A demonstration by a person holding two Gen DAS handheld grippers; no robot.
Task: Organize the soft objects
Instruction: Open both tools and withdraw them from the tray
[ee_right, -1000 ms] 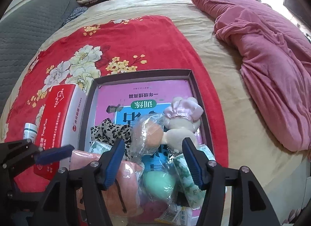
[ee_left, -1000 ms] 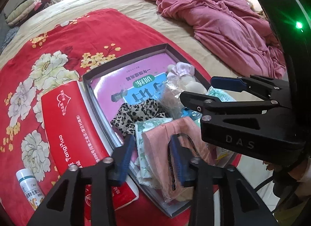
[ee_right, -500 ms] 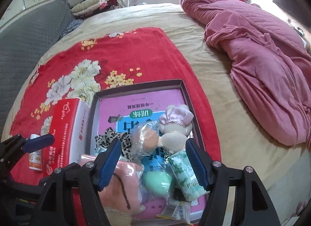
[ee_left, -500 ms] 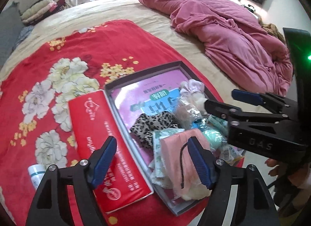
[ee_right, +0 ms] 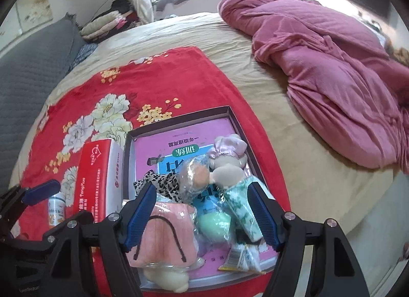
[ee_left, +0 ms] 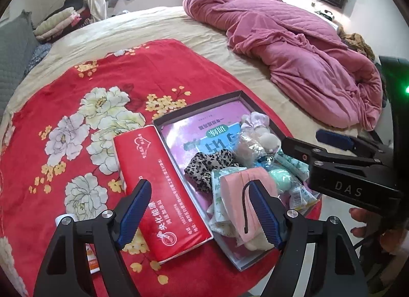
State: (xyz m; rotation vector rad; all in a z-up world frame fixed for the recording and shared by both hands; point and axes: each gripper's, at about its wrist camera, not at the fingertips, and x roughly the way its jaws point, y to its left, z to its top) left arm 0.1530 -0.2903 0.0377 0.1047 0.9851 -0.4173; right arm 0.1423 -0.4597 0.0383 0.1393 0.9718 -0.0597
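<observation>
- Both sets of jaws are spreading wider at this moment and pinch nothing: the left gripper (ee_left: 199,210) hangs over the seam between the red tissue pack (ee_left: 163,194) and the shallow box (ee_left: 194,106), and the right gripper (ee_right: 202,213) hangs over the near end of that box.
- Between the right gripper's blue pads lie a pink cloth bundle (ee_right: 168,235), a mint-green soft ball in clear wrap (ee_right: 216,224) and a green-patterned packet (ee_right: 242,207); the pads touch none of them.
- Soft things are heaped at the near right of the box, on a pink booklet (ee_right: 179,141) that lines its bottom.
- Farther in sit a leopard-print cloth (ee_right: 159,182), a peach ball in clear wrap (ee_right: 195,178) and a plush toy with a lilac frilled cap (ee_right: 227,153).
- Lying along the box's left wall is the red tissue pack.
- Left of the pack stands a small white bottle (ee_right: 56,207), near the left gripper's blue fingertip.
- Box and pack rest on a red floral blanket (ee_left: 102,79) spread over a beige bed (ee_left: 158,23).
- At far right, a crumpled pink quilt (ee_left: 294,48) lies well apart from the box.
</observation>
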